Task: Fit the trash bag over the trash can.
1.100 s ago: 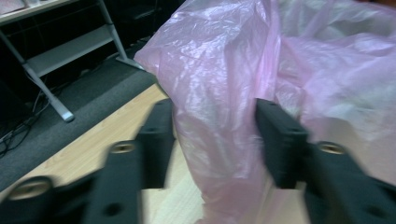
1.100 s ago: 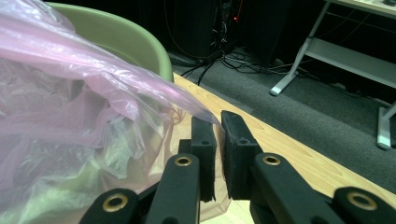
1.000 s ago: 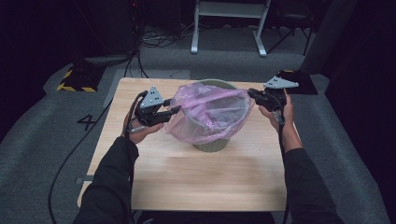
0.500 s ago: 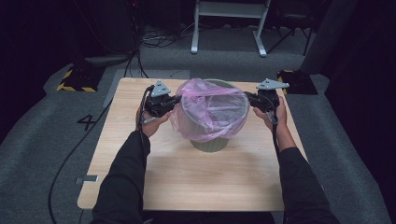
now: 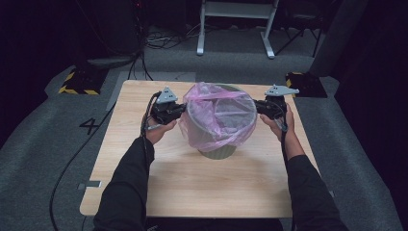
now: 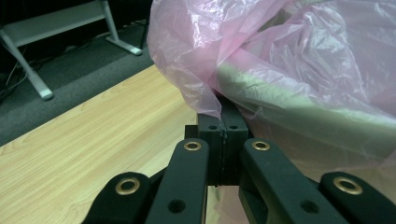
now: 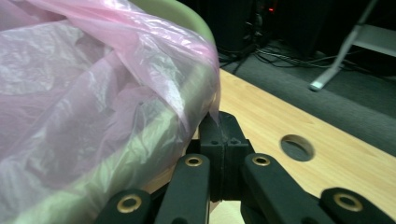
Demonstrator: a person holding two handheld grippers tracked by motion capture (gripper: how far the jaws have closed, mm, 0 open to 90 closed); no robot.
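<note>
Lining the round green plastic bin (image 5: 217,144)

Both grippers (image 5: 180,109) (image 5: 256,108), clamped on the thin pink plastic bag (image 5: 211,120), have drawn it down over the bin's rim.

probably a lab: cables (image 5: 163,41), floor markings (image 5: 91,126).

Pink bag (image 5: 219,115) lower over bin (image 5: 217,150)

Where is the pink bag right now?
In the high view the pink bag is draped over the green bin at the table's centre, between the left hand-held gripper and the right hand-held gripper.
</note>
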